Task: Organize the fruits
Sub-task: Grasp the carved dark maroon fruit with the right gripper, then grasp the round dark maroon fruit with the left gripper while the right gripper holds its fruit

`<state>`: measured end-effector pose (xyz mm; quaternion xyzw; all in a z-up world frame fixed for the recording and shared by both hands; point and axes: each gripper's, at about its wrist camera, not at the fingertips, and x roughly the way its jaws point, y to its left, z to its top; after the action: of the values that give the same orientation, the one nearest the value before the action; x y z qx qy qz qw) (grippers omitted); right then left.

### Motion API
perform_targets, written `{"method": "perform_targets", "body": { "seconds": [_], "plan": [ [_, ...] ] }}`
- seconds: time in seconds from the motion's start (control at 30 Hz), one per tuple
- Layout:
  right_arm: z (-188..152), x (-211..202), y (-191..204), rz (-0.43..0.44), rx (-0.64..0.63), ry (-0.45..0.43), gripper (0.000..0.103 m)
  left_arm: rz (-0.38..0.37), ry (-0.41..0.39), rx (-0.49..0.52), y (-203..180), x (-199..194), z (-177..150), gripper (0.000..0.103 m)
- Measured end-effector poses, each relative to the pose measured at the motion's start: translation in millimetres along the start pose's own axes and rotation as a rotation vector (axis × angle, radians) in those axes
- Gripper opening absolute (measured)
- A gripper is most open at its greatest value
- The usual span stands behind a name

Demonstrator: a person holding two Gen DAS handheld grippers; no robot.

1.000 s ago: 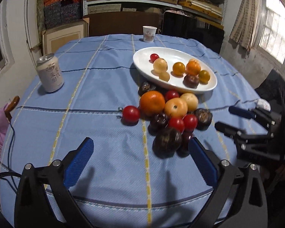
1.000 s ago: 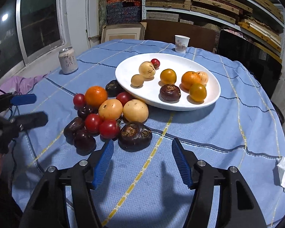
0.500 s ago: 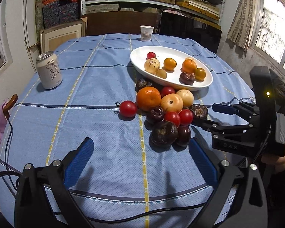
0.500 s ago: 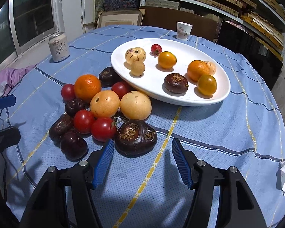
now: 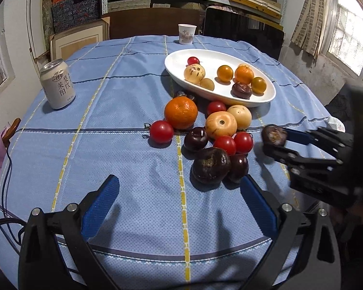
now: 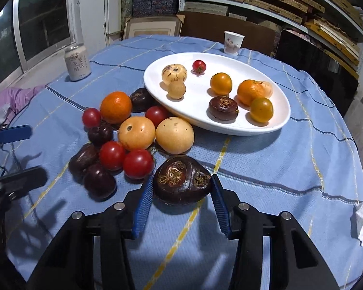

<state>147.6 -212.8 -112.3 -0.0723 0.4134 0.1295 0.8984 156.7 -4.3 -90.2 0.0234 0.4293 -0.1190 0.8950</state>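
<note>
Right tool nearest: blue pads pinching a dark brown fruit from both sides, the pads touching its flanks. Fruit's long axis runs across the frame, pad to pad; its narrower end points toward the right pad, and the scarred, ring-marked face looks up toward the camera. Whether it rests on the surface or is lifted, cannot tell.

Left tool: pads spread wide apart, nothing between them, hanging over blue checked cloth just short of the pile.

Just beyond the held fruit, loose pile on the cloth: red tomatoes, dark plums, two pale yellow-orange round fruits, an orange.

Farther: white oval plate holding a second dark brown fruit, oranges and small yellow fruits, one cherry tomato.

Far edge: paper cup; drink can off to the left.
</note>
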Motion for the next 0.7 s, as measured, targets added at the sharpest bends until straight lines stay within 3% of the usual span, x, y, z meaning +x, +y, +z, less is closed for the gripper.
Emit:
{"method": "perform_targets", "body": {
  "seconds": [0.37,0.7],
  "plan": [
    [-26.8,-12.9,-9.9,0.081,0.066,-0.041,0.048,0.079,0.025,0.042,-15.5,31.5,8.2,0.098],
    [-29.3,-13.9,-16.9,0.137,0.103,-0.052,0.048,0.116,0.049,-0.02,7.7,32.0,3.6,0.099]
  ]
}}
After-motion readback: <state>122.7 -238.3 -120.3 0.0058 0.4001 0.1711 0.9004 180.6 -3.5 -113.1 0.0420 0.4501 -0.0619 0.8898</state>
